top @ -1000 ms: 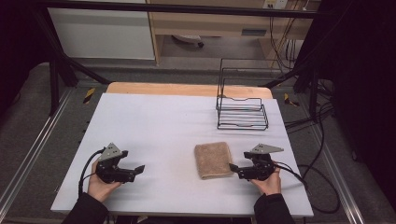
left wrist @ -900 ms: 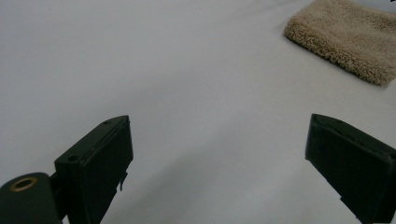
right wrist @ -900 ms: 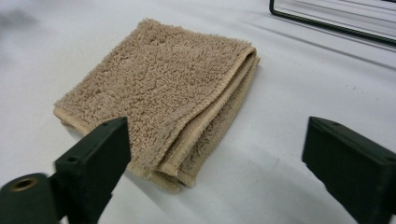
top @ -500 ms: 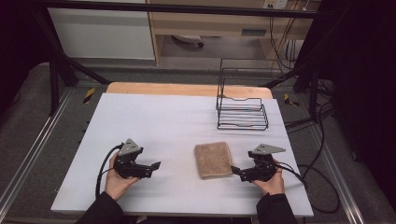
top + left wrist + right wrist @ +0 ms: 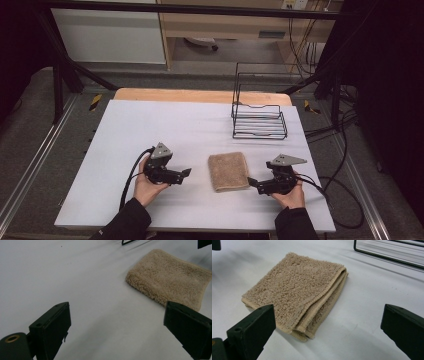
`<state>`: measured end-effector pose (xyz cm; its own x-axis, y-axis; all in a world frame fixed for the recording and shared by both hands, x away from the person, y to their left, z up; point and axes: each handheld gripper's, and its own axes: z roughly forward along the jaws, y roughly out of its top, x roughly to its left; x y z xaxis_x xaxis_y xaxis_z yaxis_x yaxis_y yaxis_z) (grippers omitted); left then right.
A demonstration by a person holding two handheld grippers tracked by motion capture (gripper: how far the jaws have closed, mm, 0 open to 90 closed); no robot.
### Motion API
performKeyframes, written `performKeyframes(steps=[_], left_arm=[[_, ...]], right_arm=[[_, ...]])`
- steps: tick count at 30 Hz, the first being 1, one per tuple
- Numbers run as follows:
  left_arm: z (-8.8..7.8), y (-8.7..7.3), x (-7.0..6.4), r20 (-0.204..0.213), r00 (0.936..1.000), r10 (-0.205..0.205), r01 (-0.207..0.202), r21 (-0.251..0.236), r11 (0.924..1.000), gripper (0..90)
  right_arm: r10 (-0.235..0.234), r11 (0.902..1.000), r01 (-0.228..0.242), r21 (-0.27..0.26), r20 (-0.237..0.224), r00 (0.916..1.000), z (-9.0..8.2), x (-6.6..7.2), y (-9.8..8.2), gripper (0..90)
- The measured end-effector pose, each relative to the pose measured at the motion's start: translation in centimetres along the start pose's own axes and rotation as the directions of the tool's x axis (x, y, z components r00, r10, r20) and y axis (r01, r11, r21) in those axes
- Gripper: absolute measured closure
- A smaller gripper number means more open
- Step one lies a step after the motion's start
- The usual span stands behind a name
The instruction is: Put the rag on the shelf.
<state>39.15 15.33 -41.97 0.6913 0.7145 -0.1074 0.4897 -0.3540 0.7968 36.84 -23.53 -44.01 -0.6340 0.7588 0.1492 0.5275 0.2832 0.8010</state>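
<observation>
Towel (image 5: 228,171): folded tan cloth, flat on the white table (image 5: 150,125), untouched.
Left gripper (image 5: 183,173): jaws spread, empty, near the towel's left edge.
Right gripper (image 5: 254,183): jaws have just been opening, now wide, nothing between them; just beside the towel's right near corner.
Progress: judged at the start; grasp not yet made.
Wire rack (image 5: 259,120): beyond the towel, well apart.
Obstructions: none near the towel.

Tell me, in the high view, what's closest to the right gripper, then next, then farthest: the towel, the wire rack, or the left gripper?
1. Folded tan towel, just left of the right gripper.
2. Left gripper, beyond the towel, farther left.
3. Black wire rack, at the table's far right.
</observation>
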Motion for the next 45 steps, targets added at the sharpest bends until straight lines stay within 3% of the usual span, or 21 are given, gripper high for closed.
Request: performKeyframes(steps=[13,18,28,29,34,45], left_arm=[[3.9,2.7,-1.3,0.023,0.9992,-0.032,0.031,0.023,0.9992,11.5],[5.3,3.6,-1.8,0.000,0.9995,-0.032,0.032,0.048,0.9984,16.7],[8.0,4.4,-2.4,-0.003,0.9979,-0.064,0.064,0.098,0.9930,38.2],[8.6,4.3,-2.5,0.003,0.9960,-0.089,0.088,0.107,0.9904,40.5],[9.6,4.2,-2.5,-0.006,0.9936,-0.113,0.112,0.129,0.9853,50.9],[10.5,4.1,-3.2,-0.019,0.9895,-0.143,0.144,0.157,0.9770,68.9]], right_arm=[[-0.002,1.0000,0.002,0.008,0.000,1.0000,0.1,0.0,0.0,0.4],[-0.005,0.9999,0.005,0.014,0.001,1.0000,0.2,0.0,-0.1,0.4],[-0.004,0.9999,0.004,0.013,0.002,1.0000,0.2,0.0,-0.1,0.4],[-0.005,0.9999,0.005,0.013,0.002,1.0000,0.2,0.0,-0.1,0.4],[-0.004,0.9999,0.004,0.013,-0.001,1.0000,0.2,0.0,0.0,0.4],[0.006,0.9998,-0.006,0.017,0.002,1.0000,0.2,-0.1,0.0,0.5]])
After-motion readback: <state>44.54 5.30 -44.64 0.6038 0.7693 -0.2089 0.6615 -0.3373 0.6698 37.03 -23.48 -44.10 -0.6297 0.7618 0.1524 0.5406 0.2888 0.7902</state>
